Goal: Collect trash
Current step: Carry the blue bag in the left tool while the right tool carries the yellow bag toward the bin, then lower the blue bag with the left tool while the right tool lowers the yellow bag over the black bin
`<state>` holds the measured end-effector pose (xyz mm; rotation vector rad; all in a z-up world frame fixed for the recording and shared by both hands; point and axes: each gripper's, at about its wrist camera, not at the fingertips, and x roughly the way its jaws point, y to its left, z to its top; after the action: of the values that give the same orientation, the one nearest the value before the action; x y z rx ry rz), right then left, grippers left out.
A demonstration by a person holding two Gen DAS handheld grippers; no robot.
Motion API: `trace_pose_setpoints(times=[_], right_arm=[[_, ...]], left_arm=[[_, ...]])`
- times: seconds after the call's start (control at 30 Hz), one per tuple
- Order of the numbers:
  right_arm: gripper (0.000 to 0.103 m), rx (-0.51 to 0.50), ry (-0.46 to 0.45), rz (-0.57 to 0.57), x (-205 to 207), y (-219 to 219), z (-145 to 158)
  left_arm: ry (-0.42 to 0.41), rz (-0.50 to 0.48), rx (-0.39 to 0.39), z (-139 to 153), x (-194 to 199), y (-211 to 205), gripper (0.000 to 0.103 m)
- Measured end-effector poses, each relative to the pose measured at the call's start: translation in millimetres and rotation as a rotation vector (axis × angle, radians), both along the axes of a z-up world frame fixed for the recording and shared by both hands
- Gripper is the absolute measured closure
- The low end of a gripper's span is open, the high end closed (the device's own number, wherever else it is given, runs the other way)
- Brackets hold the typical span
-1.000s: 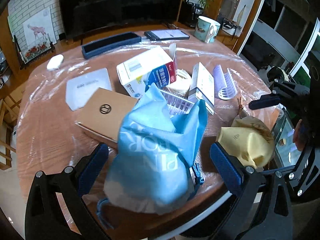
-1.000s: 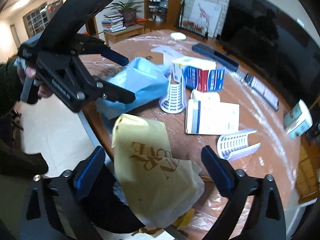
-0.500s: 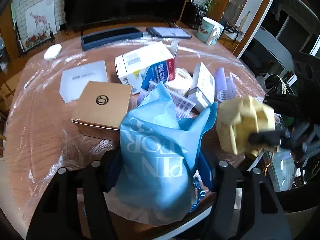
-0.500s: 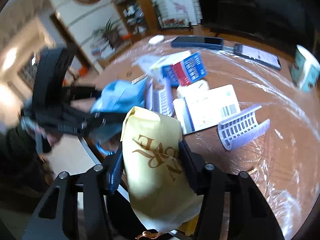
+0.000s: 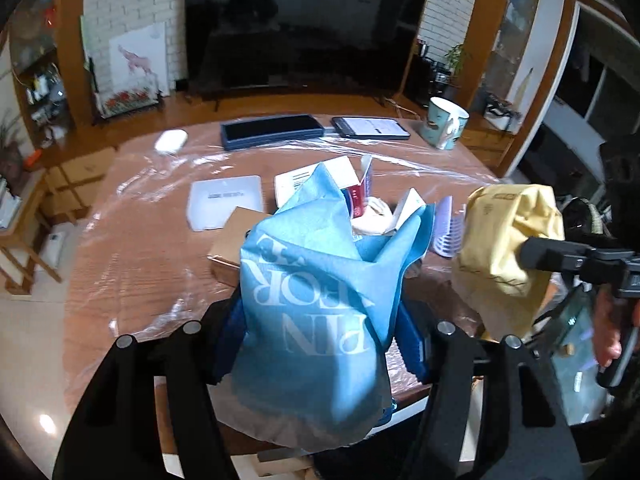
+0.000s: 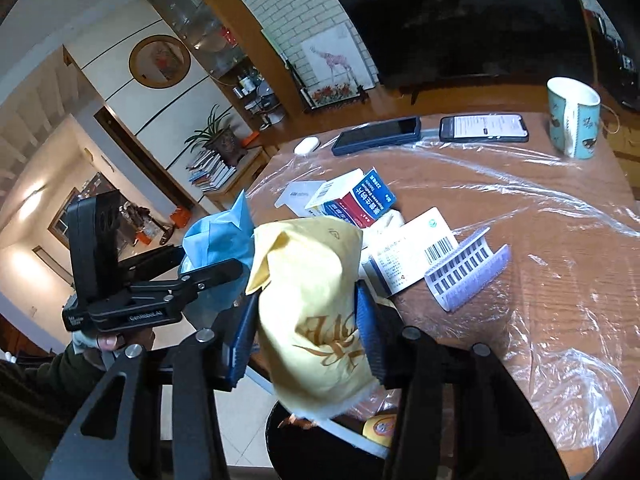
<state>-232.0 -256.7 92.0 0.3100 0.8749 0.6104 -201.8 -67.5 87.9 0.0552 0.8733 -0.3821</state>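
The left claw (image 5: 320, 328) pinches a blue fabric bag (image 5: 316, 304), lifted above the near edge of the counter (image 5: 140, 264). Beside it, the right claw (image 6: 306, 340) is closing, its blue pads pressing a yellow fabric bag (image 6: 316, 296). Below that claw sits a dark bin (image 6: 312, 452). Beyond both claws, a medicine box (image 6: 352, 200) and a purple plastic tray (image 6: 466, 272) lie on the plastic-covered counter.

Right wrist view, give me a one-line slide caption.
Right claw closing on a crumpled yellow fabric bag above a black bin, beside the plastic-wrapped wooden table.
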Motion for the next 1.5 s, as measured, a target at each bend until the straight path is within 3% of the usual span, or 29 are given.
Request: trace_pose_setpoints(times=[0.3,0.57,1.5], right_arm=[[0.062,-0.025,-0.006,-0.023,-9.1,6.2,-8.1],[0.062,-0.023,-0.031,-0.027,-30.0,9.4,4.4],[0.062,-0.023,0.010,-0.185,-139.2,1.1,0.6]], left_arm=[[-0.008,0.009,0.002,5.1,-17.2,0.1,0.038],[-0.034,-0.024,0.062,7.8,-35.8,-6.4,0.038],[-0.037,-0.318,0.117,-5.7,-114.7,-37.0,0.038]])
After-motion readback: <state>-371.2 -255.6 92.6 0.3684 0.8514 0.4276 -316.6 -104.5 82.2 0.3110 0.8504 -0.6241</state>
